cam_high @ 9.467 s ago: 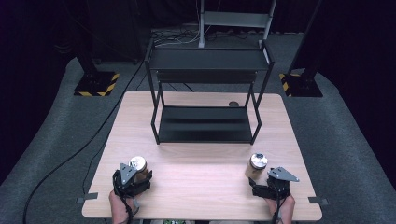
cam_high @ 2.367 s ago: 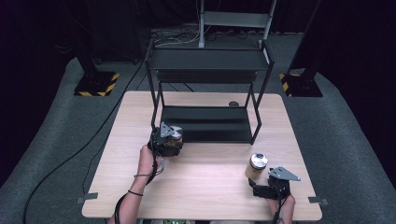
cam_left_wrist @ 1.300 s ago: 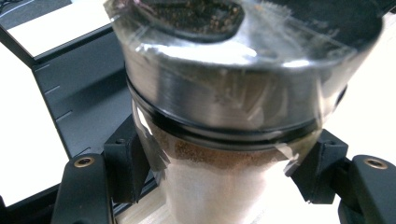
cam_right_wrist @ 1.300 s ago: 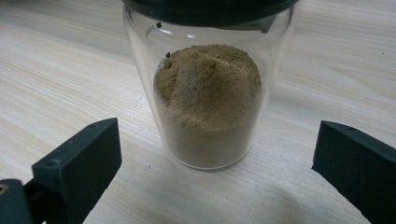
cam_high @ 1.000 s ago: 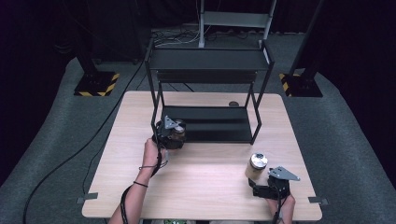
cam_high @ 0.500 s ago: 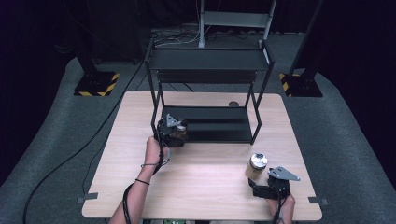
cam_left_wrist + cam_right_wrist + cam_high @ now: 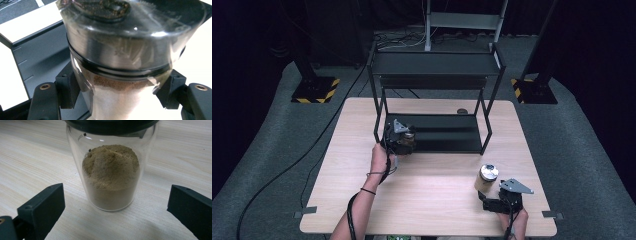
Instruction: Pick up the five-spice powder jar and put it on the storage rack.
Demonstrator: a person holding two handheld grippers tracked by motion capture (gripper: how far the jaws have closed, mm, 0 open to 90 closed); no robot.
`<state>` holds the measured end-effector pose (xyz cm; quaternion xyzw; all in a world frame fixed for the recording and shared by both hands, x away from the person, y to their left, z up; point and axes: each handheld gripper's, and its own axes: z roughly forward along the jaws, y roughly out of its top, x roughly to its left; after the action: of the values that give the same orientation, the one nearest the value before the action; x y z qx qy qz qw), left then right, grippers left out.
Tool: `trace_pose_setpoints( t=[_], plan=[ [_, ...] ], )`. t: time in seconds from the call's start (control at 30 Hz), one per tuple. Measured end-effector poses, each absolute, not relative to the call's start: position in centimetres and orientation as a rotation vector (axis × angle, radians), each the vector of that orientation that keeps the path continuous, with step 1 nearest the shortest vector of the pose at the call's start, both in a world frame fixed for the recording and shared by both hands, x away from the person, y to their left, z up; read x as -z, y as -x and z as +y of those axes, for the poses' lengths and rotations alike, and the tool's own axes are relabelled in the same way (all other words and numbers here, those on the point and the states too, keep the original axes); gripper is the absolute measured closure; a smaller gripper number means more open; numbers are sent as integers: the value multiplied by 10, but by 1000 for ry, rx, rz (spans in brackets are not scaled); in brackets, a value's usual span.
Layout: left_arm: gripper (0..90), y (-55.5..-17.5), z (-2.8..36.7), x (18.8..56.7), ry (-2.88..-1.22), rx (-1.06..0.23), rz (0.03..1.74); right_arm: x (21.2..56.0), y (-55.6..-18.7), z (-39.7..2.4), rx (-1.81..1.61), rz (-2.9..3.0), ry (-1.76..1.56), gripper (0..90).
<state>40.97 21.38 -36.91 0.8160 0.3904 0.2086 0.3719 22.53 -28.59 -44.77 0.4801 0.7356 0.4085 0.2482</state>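
A pale wooden tabletop is surrounded by grey carpet; yellow-black striped stand bases are seen at ten and two o'clock.

The left gripper, just left of the high view's centre, is black with a grey three-cornered plate on top. The right gripper, at lower right, is black with the same kind of plate. A dark band circles the left wrist, and a black cable trails along that forearm. In the gripper views the jaws are matte black blocks with brass-coloured rivets.
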Motion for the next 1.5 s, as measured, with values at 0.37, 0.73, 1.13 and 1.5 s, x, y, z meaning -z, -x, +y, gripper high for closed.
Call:
trace_pose_setpoints(
  t=[0.37, 0.73, 1.13, 1.5],
  plan=[
    [312, -414, 210, 370, -2088, -533, 1002, 448, -226, -286, -1113, 2007, -1307, 1],
    [312, -416, 212, 373, -2054, -531, 1014, 447, -226, -286, -1112, 2009, -1310, 1],
    [312, -419, 212, 380, -2015, -530, 1036, 447, -226, -286, -1110, 2011, -1311, 1],
    [312, -419, 215, 392, -1973, -534, 1053, 447, -226, -286, -1111, 2009, -1310, 1]
  ],
)
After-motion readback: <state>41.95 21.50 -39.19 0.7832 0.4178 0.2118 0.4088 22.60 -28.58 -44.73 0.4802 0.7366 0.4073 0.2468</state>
